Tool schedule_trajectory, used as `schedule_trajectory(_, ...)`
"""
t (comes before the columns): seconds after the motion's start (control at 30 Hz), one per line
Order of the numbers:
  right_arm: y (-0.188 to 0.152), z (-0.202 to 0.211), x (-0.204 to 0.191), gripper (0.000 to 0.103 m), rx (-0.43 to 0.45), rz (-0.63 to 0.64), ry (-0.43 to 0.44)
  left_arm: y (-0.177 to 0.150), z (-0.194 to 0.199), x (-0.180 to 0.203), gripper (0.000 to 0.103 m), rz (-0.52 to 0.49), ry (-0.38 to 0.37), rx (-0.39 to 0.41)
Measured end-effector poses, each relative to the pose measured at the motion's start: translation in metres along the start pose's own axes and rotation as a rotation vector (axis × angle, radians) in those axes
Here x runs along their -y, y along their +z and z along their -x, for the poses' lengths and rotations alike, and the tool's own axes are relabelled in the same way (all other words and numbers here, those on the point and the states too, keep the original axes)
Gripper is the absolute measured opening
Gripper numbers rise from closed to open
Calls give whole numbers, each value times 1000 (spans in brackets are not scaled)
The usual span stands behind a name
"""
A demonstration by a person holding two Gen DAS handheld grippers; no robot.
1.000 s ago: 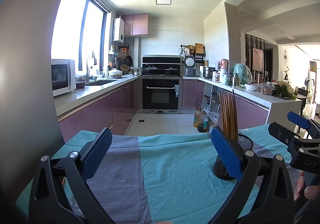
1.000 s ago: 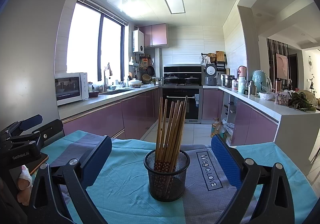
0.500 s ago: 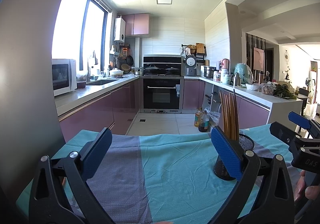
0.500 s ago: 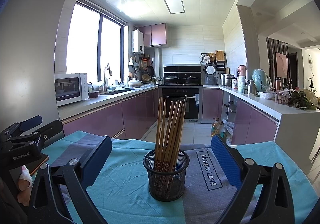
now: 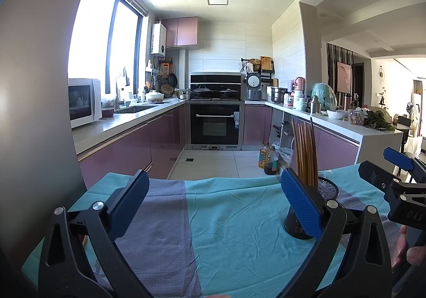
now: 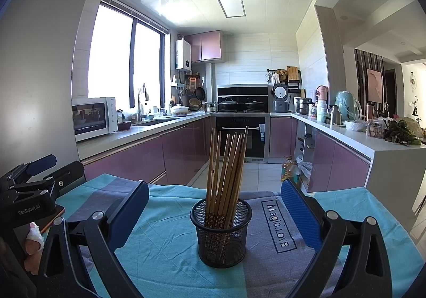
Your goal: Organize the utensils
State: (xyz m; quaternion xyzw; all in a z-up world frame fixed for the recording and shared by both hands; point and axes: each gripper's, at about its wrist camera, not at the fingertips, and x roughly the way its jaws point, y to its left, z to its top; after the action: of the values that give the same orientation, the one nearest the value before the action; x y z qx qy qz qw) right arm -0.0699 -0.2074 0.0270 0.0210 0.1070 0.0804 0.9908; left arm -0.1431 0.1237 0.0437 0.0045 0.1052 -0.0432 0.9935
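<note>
The table is covered by a cloth (image 6: 170,250) in teal with grey-violet bands, its weave fine and lightly creased; one band carries the printed words "Magic.LOVE". Beyond the table's far edge lies a U-shaped kitchen — glossy mauve cabinets (image 5: 127,149), pale stone-like counters, white wall tiles, a black built-in oven (image 5: 216,123), a white microwave (image 6: 93,118) on the counter under a tall window.

A black wire-mesh holder (image 6: 221,234), round and open-topped, stands upright on the cloth toward the right half of the table. In it a bundle of brown wooden chopsticks (image 6: 226,170) leans a little, slender and straight, with patterned lower ends showing through the mesh.

Right gripper (image 6: 214,218): blue textured pads spread wide, holder between them but untouched. Left gripper (image 5: 213,207): spread wide — nothing between, holder just beyond its right finger.
</note>
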Motion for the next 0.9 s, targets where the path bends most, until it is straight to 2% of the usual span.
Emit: schedule_trajectory(0.9, -1, -2, 2, 96, 1, -9, -2, 0, 0, 1, 97, 1, -2, -6)
